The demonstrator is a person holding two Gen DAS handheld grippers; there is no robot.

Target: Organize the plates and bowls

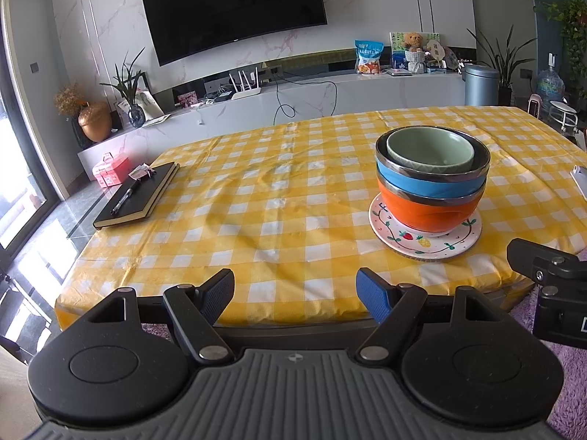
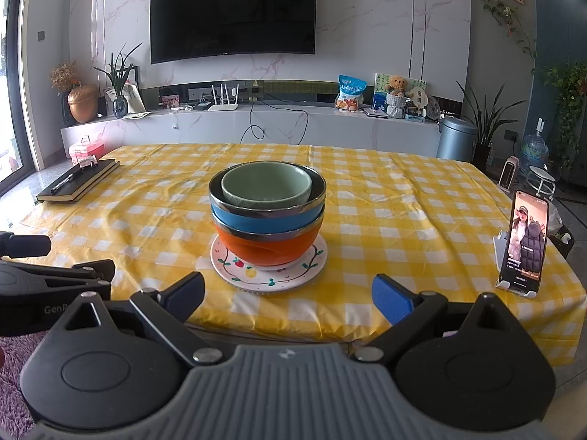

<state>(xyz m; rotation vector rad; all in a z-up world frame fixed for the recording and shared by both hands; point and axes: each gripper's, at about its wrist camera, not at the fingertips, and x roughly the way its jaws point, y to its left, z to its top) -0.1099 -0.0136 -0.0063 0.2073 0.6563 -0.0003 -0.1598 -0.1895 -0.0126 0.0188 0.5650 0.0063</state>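
Three nested bowls (image 2: 267, 216) hide most of the plate (image 2: 234, 269).

Marble wall w/ TV (image 2: 233, 13), low white cabinet (image 2: 256, 124), window (image 1: 14, 168) at left.

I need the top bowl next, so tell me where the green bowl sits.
The green bowl is nested in the blue bowl, atop the orange bowl on the fruit-patterned plate, mid-table; it appears centred in the right wrist view and right of centre in the left wrist view.

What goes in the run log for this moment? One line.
left gripper open, empty | right gripper open, empty | green bowl in blue bowl in orange bowl on plate
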